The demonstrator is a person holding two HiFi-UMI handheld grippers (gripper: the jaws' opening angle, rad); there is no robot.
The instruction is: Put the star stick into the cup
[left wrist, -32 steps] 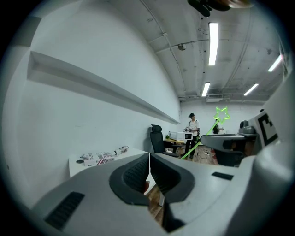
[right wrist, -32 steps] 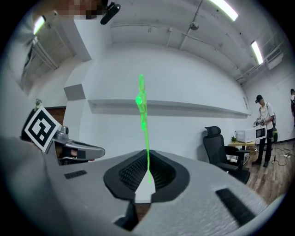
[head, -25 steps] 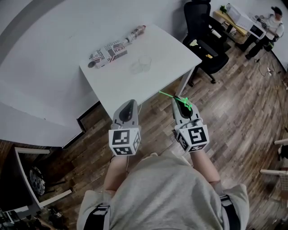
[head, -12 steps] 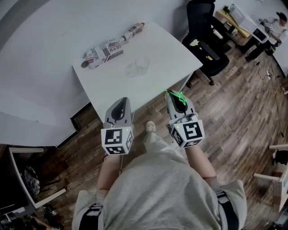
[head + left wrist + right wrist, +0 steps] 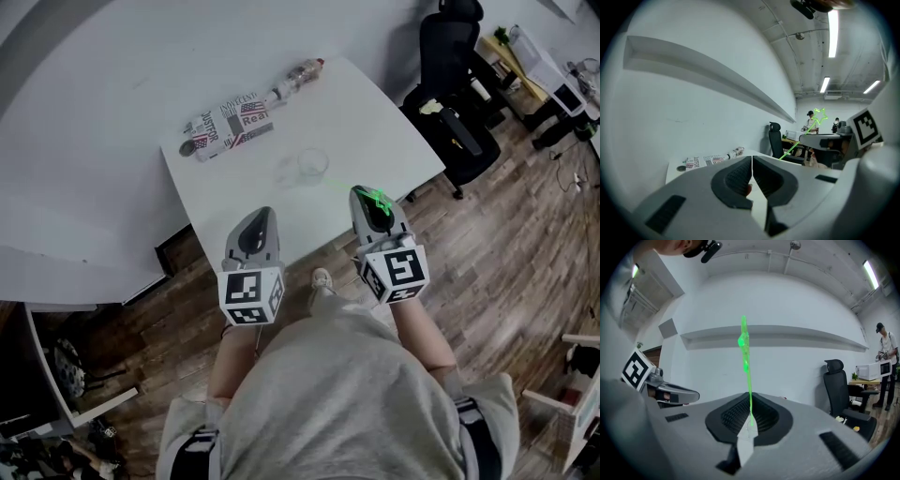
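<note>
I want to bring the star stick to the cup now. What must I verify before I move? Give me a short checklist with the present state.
1. Right gripper shut on the star stick: ok.
2. Cup upright on the table: ok.
3. Stick above the cup: not ok, it is short of the cup, over the table's near edge.
4. Left gripper shut, empty, off to the side: ok.
5. Cup empty inside: cannot tell.
</note>
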